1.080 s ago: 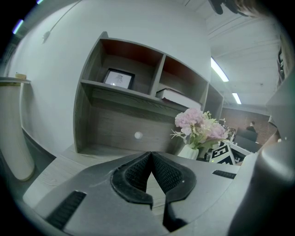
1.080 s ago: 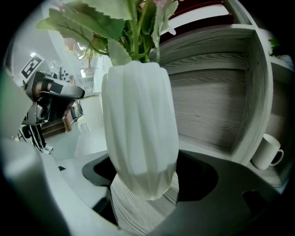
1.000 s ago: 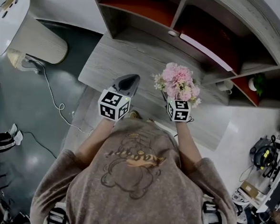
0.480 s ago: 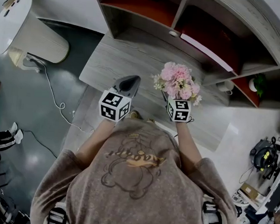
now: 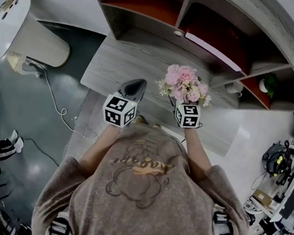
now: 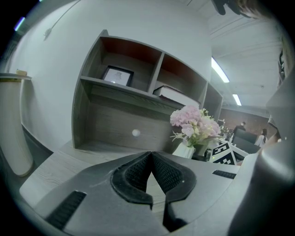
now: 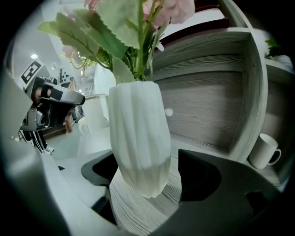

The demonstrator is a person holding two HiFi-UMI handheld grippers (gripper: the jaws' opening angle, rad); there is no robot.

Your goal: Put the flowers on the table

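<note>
Grey wood table [image 5: 115,62] below shelves | pink flowers [image 5: 183,84] in white ribbed vase [image 7: 138,133] are clamped by right gripper [image 7: 145,168] | left gripper [image 6: 151,159] is closed, nothing held.

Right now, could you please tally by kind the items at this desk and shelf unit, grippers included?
Grippers: 2, the left gripper and the right gripper
Vase of pink flowers: 1
White mug: 1
Framed picture: 1
Flat book: 1
Green plant: 1
Total: 7
</note>
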